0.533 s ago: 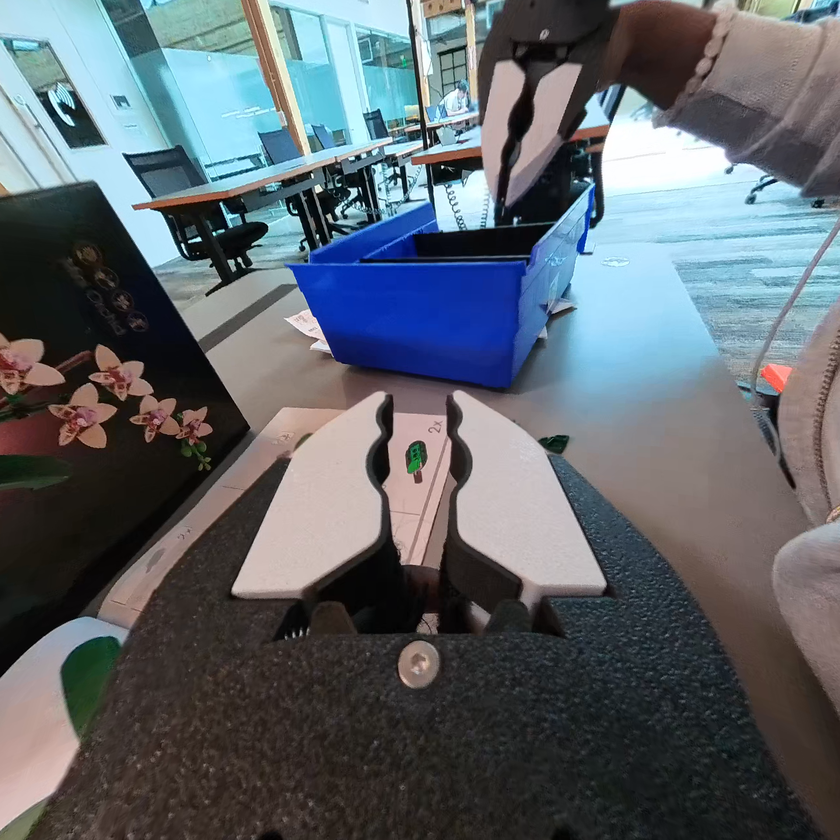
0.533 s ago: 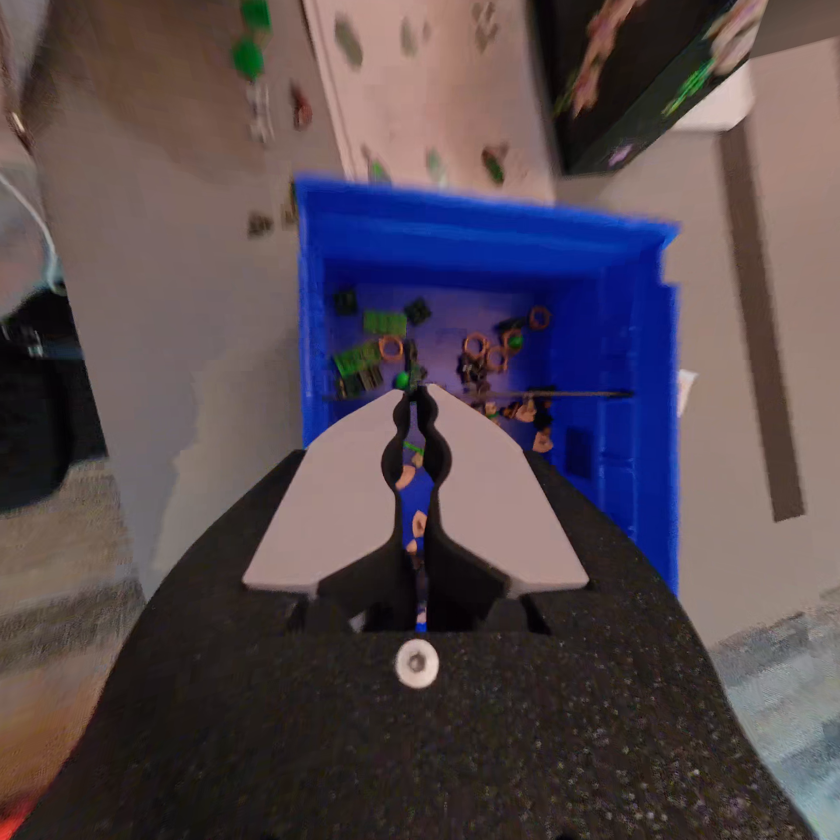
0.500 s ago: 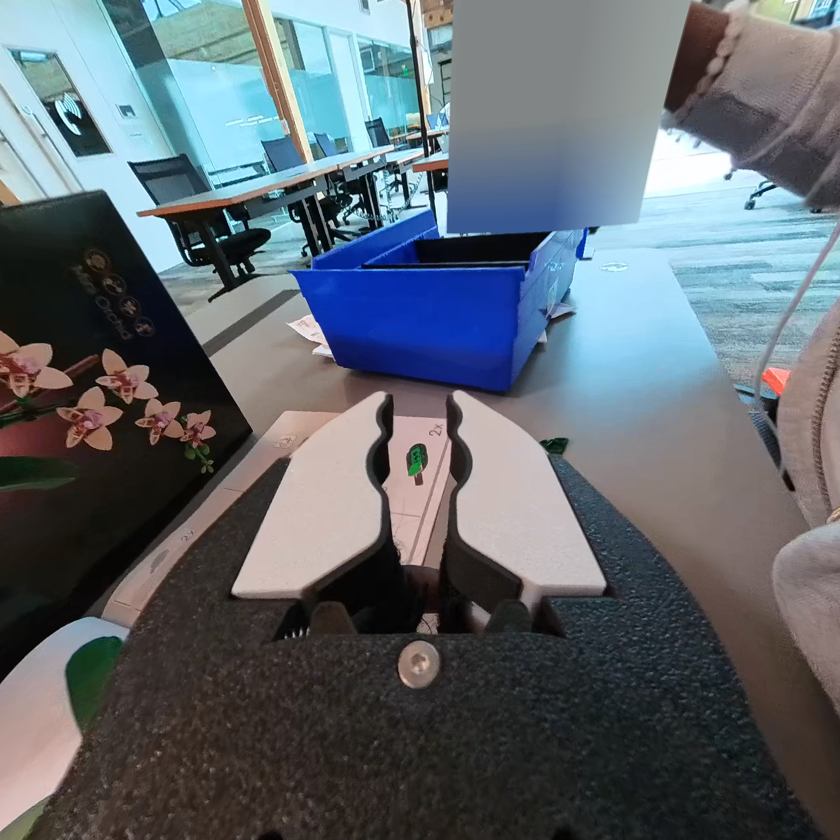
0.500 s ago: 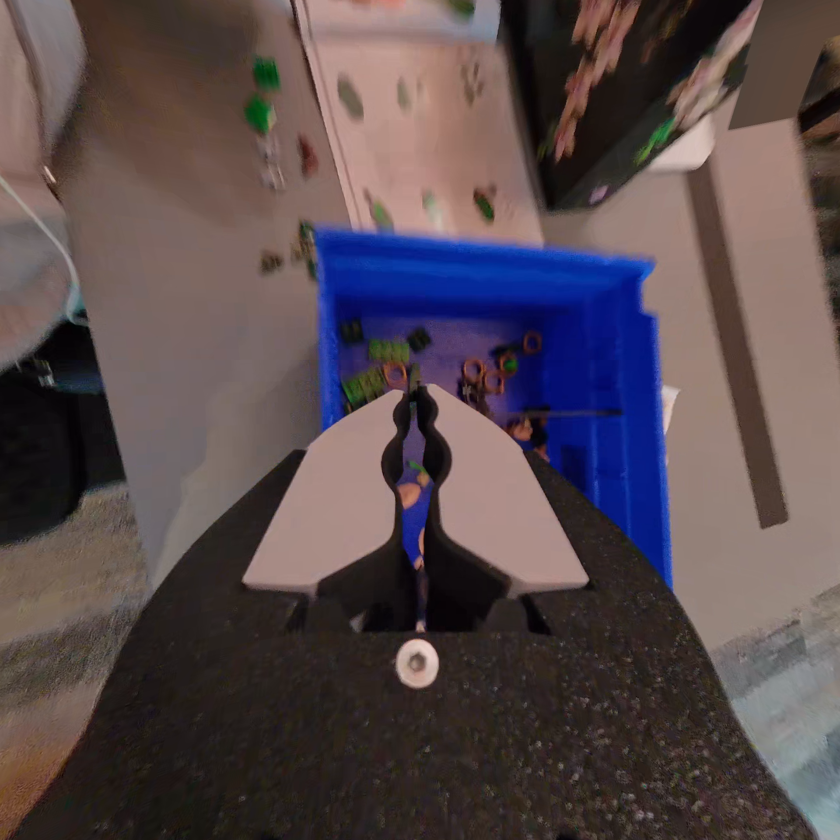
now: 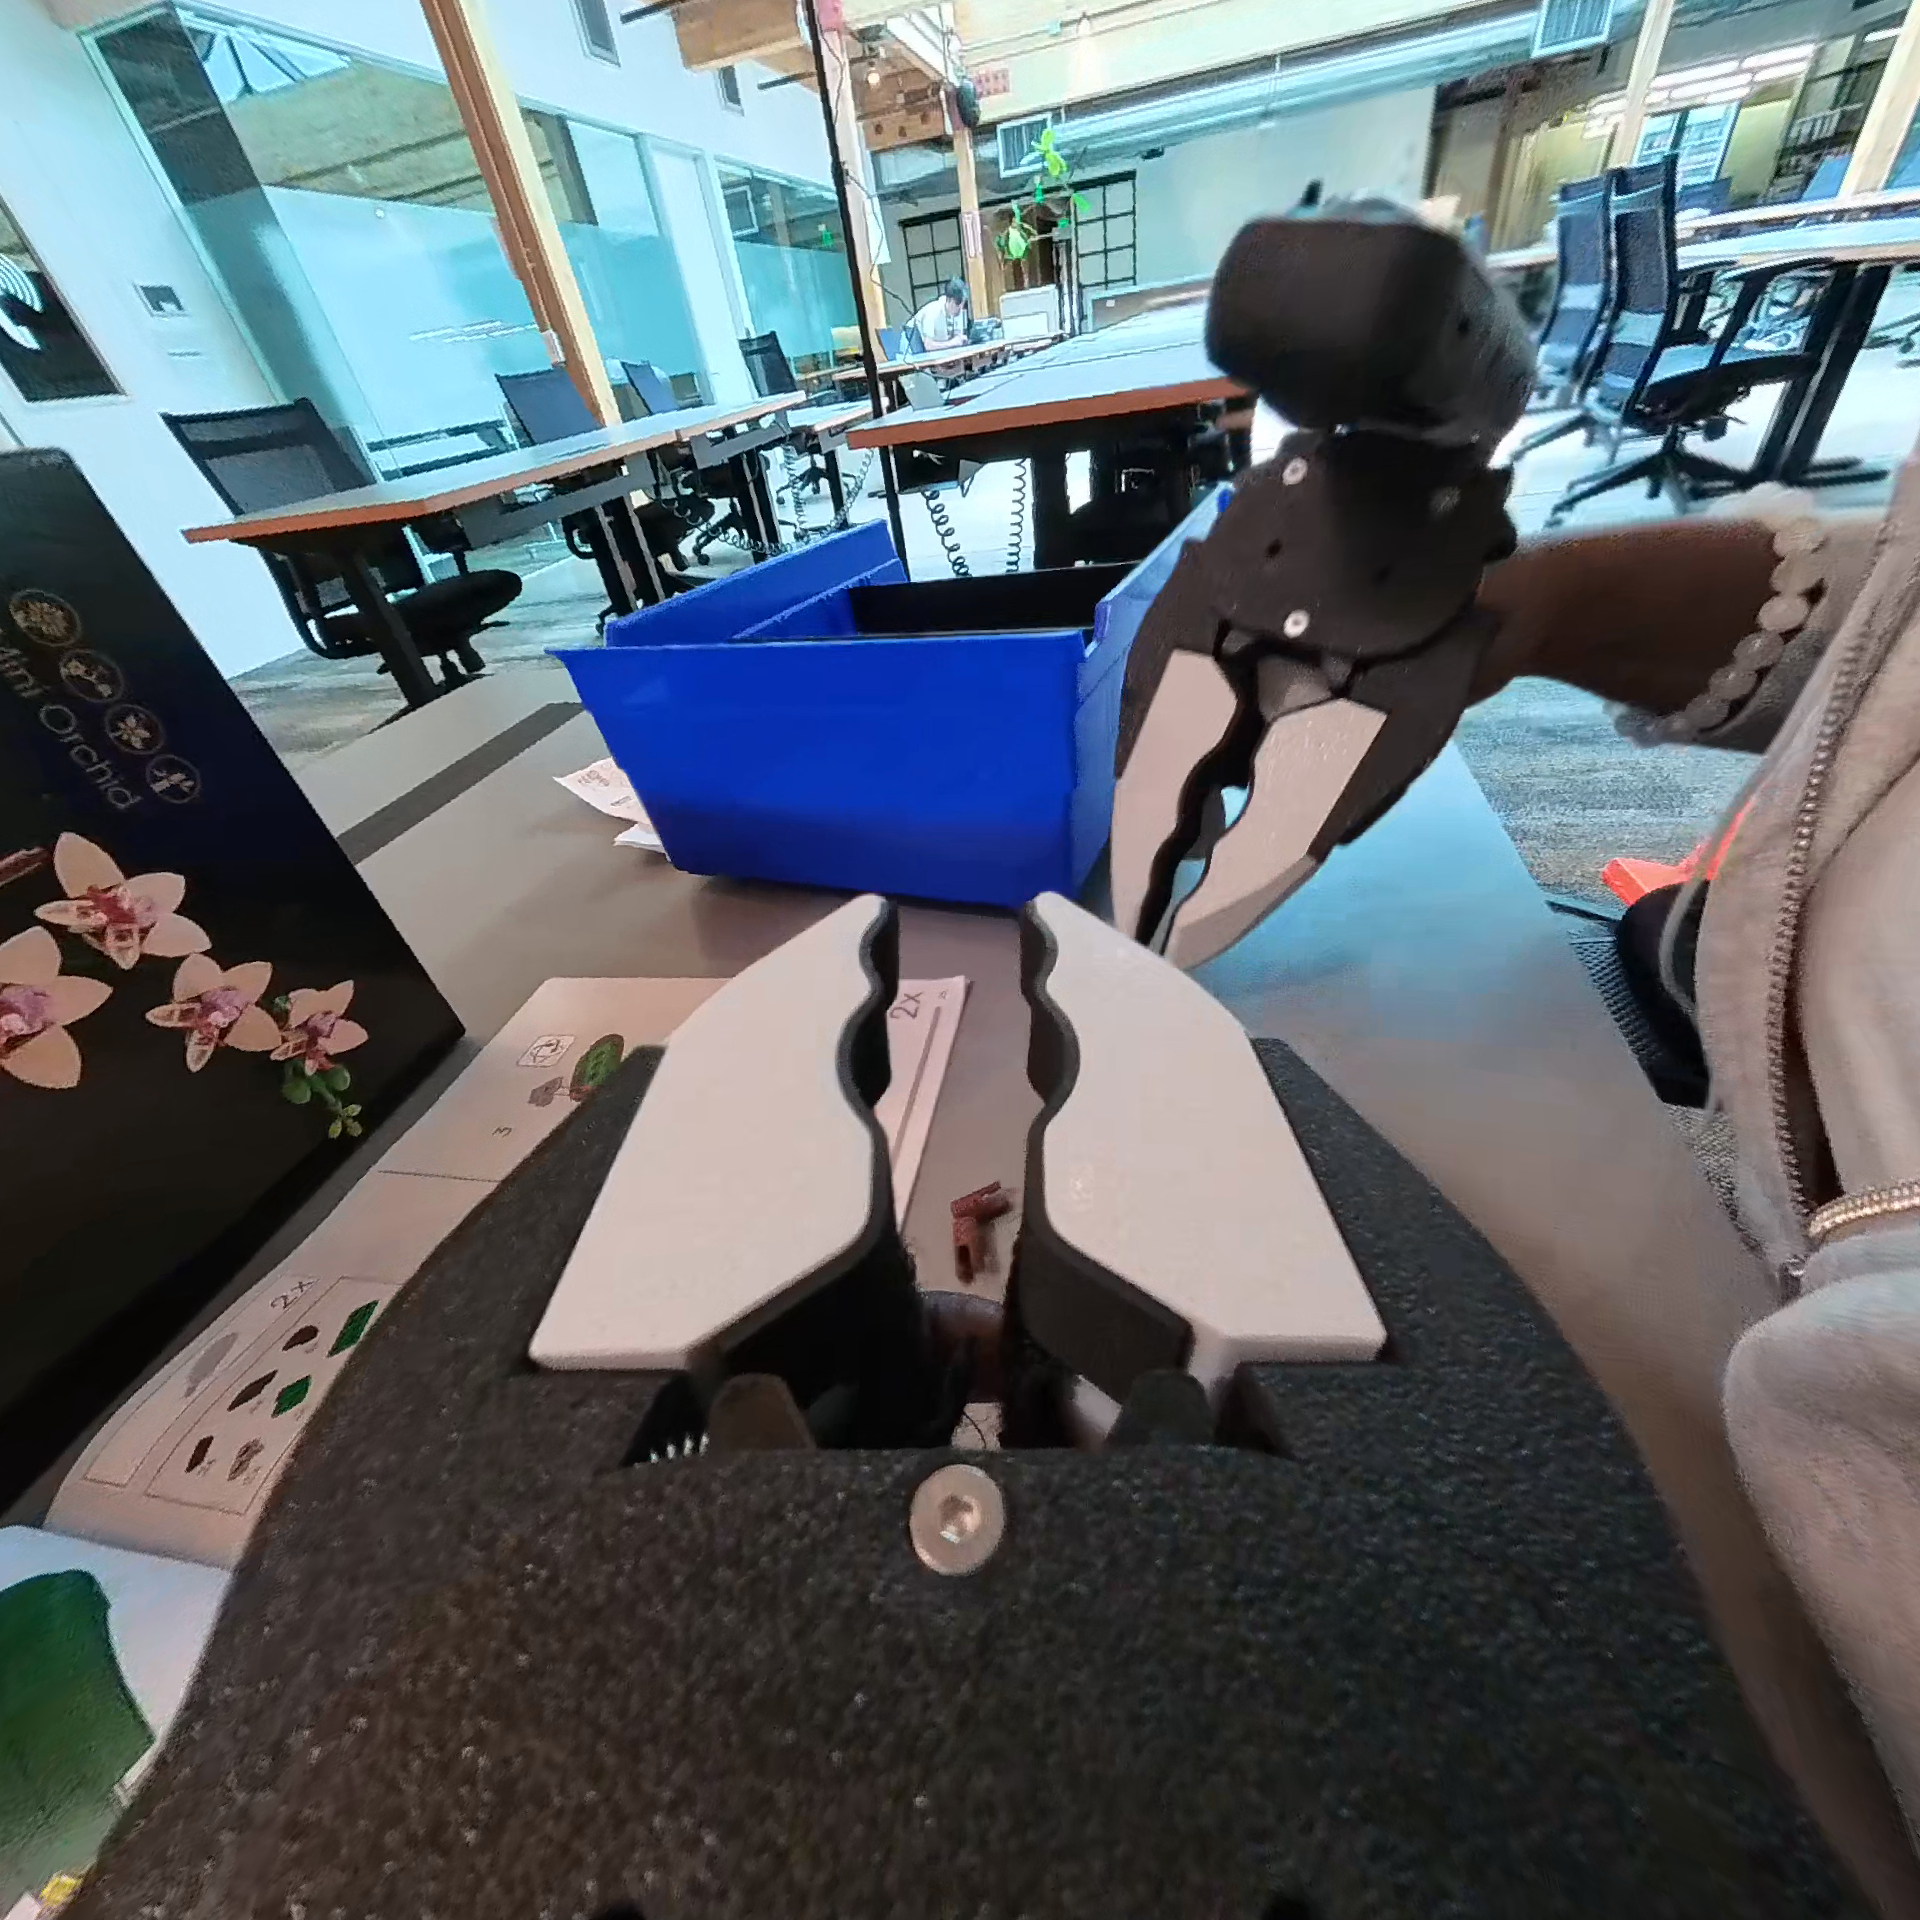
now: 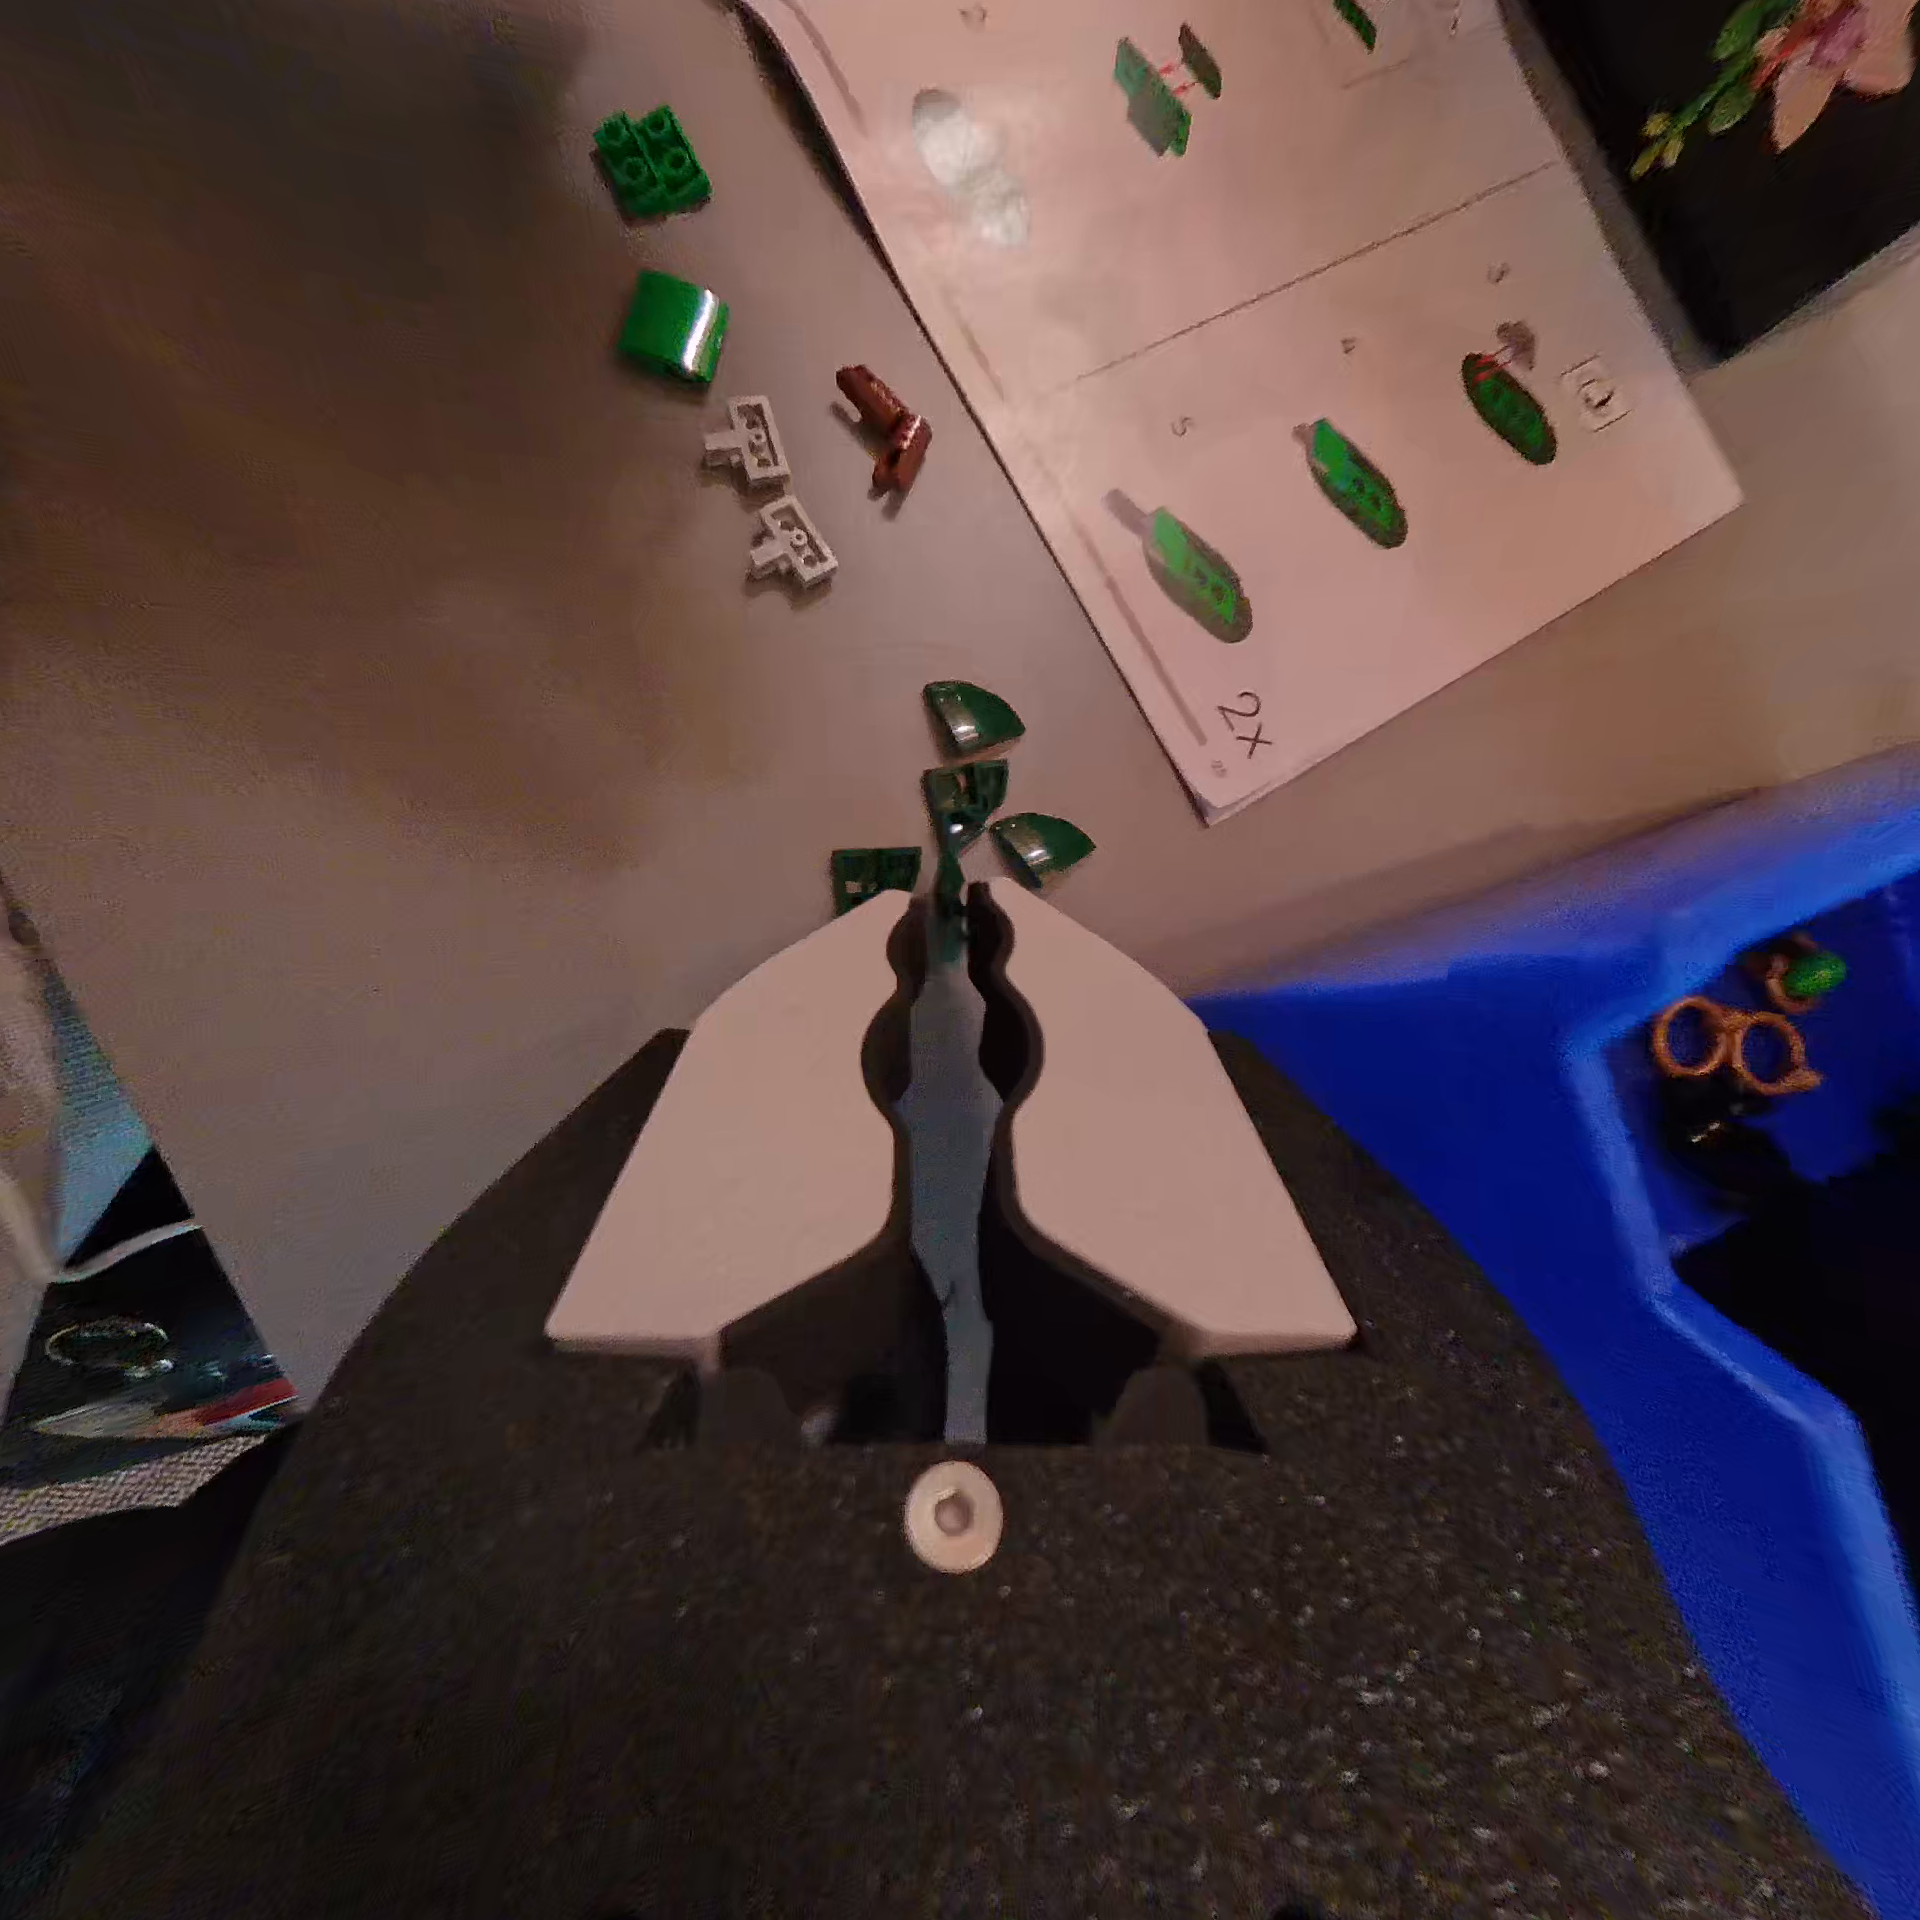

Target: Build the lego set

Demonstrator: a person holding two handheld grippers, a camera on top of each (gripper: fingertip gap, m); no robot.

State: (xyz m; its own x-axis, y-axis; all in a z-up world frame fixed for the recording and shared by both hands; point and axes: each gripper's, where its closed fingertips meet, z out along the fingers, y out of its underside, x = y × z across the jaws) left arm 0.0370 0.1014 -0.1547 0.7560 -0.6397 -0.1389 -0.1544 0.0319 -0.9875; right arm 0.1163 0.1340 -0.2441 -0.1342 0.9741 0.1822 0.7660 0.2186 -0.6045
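My right gripper (image 6: pixel 940 906) is shut on a small dark green lego piece (image 6: pixel 954 831) and holds it low over the table, among several dark green curved pieces (image 6: pixel 971 717). It also shows in the left wrist view (image 5: pixel 1169 935), tips pointing down beside the blue bin (image 5: pixel 862 769). My left gripper (image 5: pixel 956 925) is open and empty, low over the instruction booklet (image 5: pixel 925 1049). A brown piece (image 5: pixel 977 1226) lies on the table between its fingers. The bin (image 6: pixel 1507 1091) holds orange rings (image 6: pixel 1730 1044) and other pieces.
Two bright green bricks (image 6: pixel 652 161), two grey pieces (image 6: pixel 748 442) and the brown piece (image 6: pixel 883 426) lie left of the booklet (image 6: pixel 1299 312). The black orchid box (image 5: pixel 156 883) stands at the left. A person's sleeve (image 5: pixel 1849 1039) is at the right.
My right gripper has come from above the bin down to the table in front of it, carrying the green piece. My left gripper has shifted so the brown piece shows between its fingers.
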